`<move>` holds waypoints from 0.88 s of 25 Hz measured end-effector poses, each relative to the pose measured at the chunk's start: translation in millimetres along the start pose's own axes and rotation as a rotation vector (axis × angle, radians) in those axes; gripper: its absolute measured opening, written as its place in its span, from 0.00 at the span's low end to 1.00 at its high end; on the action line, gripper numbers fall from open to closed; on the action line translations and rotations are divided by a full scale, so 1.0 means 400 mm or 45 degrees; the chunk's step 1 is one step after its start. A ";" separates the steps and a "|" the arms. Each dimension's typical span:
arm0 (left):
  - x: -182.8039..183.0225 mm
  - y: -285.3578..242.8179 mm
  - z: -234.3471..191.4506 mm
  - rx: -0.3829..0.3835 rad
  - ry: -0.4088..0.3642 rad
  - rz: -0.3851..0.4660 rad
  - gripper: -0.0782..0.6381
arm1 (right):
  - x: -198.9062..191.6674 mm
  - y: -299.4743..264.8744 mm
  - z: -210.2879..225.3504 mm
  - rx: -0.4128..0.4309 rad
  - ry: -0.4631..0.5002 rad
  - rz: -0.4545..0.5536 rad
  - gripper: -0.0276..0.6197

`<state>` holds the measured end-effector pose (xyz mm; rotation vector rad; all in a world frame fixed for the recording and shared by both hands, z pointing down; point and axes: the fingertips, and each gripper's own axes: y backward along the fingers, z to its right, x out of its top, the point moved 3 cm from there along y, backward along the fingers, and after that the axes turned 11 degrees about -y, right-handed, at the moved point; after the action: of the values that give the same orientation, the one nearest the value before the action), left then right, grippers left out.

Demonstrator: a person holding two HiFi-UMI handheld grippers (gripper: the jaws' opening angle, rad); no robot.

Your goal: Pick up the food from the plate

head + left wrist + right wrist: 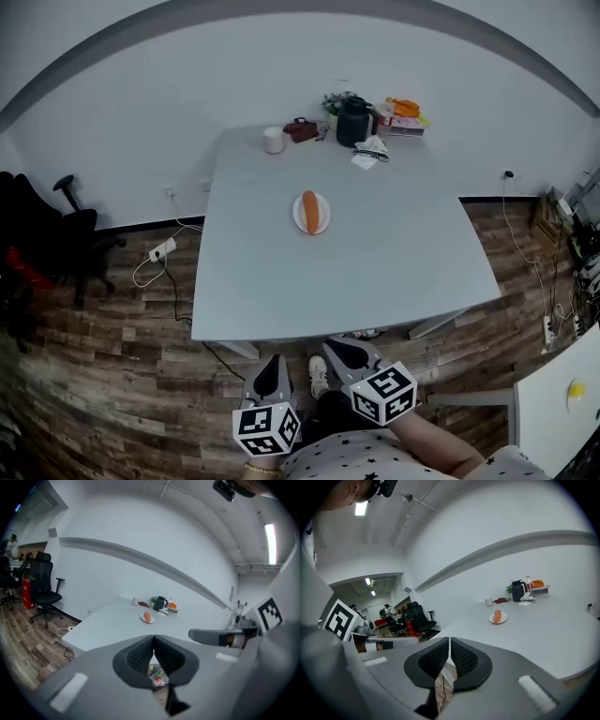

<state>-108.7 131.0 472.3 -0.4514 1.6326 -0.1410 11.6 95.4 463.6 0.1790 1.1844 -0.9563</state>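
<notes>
On grey table (pixel 394 253), white plate (pixel 298 218); wood floor (pixel 94 375) below.

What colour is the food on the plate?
The food is orange; the head view shows it best.

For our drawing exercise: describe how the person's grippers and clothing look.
The left gripper and right gripper are grey, each with a white cube bearing black square markers. Their fingers are dark and ribbed. The top is white, star-printed.

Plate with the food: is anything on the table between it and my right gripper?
No. Head view shows only bare table between plate and right gripper.
</notes>
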 end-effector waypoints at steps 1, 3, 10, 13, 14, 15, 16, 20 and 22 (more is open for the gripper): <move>0.012 -0.027 -0.010 -0.006 -0.004 -0.001 0.12 | 0.017 -0.025 0.024 -0.016 -0.004 -0.003 0.08; 0.037 -0.086 -0.032 -0.022 -0.009 -0.004 0.12 | 0.057 -0.084 0.081 -0.062 -0.006 -0.008 0.11; 0.159 -0.307 -0.092 -0.057 -0.025 0.013 0.12 | 0.228 -0.309 0.291 -0.197 0.000 -0.094 0.20; 0.194 -0.413 -0.109 -0.061 -0.050 -0.010 0.12 | 0.280 -0.410 0.381 -0.237 -0.013 -0.149 0.25; 0.201 -0.448 -0.112 -0.065 -0.058 -0.025 0.12 | 0.296 -0.443 0.411 -0.252 -0.022 -0.165 0.26; 0.207 -0.482 -0.115 -0.071 -0.064 -0.043 0.12 | 0.310 -0.477 0.440 -0.267 -0.031 -0.183 0.27; 0.211 -0.517 -0.116 -0.078 -0.068 -0.064 0.12 | 0.323 -0.510 0.470 -0.282 -0.042 -0.205 0.29; 0.231 -0.641 -0.125 -0.098 -0.063 -0.120 0.12 | 0.365 -0.647 0.586 -0.358 -0.070 -0.301 0.34; 0.235 -0.686 -0.129 -0.100 -0.053 -0.142 0.12 | 0.375 -0.709 0.634 -0.393 -0.076 -0.354 0.37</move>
<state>-107.1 -163.3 488.2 -0.6025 1.5762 -0.1500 -4.3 -306.0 540.2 -0.2652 1.3060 -0.9968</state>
